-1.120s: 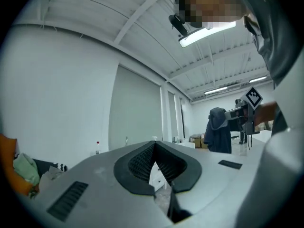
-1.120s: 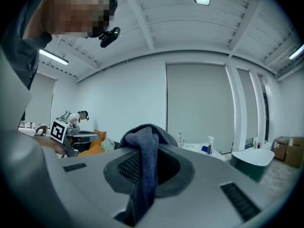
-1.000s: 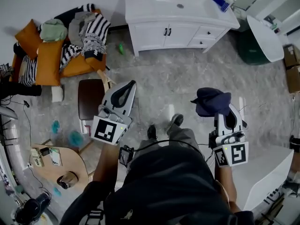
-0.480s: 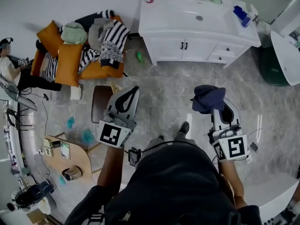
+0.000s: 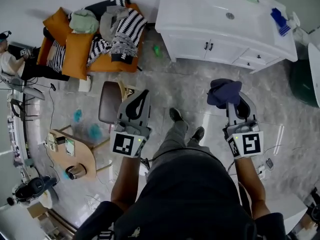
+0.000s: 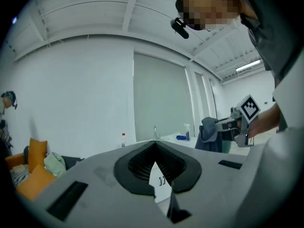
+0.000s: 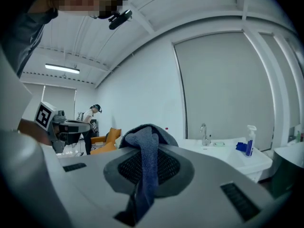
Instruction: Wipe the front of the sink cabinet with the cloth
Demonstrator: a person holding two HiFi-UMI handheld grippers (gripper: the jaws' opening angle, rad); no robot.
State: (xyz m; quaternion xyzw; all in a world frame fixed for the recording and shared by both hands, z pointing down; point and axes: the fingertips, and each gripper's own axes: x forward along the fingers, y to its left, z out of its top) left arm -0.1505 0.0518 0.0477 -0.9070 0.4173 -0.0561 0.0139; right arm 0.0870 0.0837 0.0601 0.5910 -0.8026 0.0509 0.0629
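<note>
The white sink cabinet (image 5: 220, 49) stands at the far wall, its doors and drawers facing me across open floor; its top also shows in the right gripper view (image 7: 247, 160). A dark blue cloth (image 5: 223, 92) bunches at the tip of my right gripper (image 5: 235, 101), which is shut on it; in the right gripper view the cloth (image 7: 145, 148) hangs down between the jaws. My left gripper (image 5: 136, 98) is held level beside it, jaws shut with nothing in them. Both grippers are well short of the cabinet.
An orange sofa (image 5: 75, 49) piled with clothes sits at the left. A brown stool (image 5: 109, 101) and a round wooden table (image 5: 75, 156) stand near my left side. A blue spray bottle (image 5: 280, 21) rests on the countertop. A person (image 5: 10, 59) is at the far left.
I have stepped forward, so the cabinet and sofa sit lower and nearer in view. Both grippers hold the same pose, the cloth still in the right one.
</note>
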